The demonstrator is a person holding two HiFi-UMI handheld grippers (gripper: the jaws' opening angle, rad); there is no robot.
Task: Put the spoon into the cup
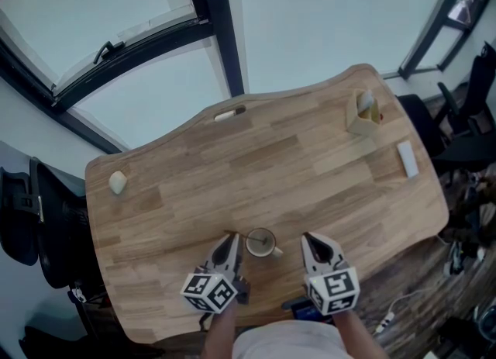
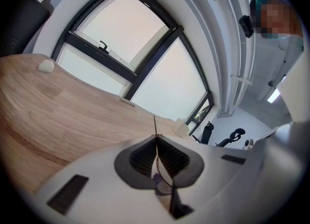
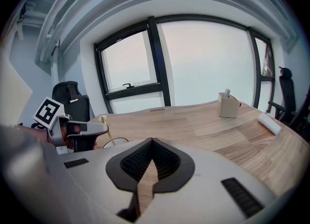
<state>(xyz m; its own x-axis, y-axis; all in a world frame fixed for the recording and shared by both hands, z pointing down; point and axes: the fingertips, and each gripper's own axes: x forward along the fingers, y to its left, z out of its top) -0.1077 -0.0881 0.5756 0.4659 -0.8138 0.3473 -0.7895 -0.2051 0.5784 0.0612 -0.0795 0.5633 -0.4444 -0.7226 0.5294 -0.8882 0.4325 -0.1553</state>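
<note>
A small pale cup (image 1: 261,243) stands near the front edge of the wooden table (image 1: 256,163), between my two grippers. My left gripper (image 1: 231,243) is just left of it, shut on a thin golden spoon (image 1: 235,234). In the left gripper view the spoon's handle (image 2: 155,126) sticks out past the closed fingertips. In the right gripper view the spoon (image 3: 107,130) slants down from the left gripper (image 3: 99,128) to the cup's rim (image 3: 118,142); how deep it reaches is hidden. My right gripper (image 1: 310,241) sits right of the cup, shut (image 3: 152,141) and holding nothing.
A small wooden holder box (image 1: 363,113) stands at the far right of the table, with a white oblong block (image 1: 407,158) beside it. A pale lump (image 1: 117,183) lies at the left edge. Dark chairs (image 1: 35,218) flank the table. A person (image 2: 286,49) stands nearby.
</note>
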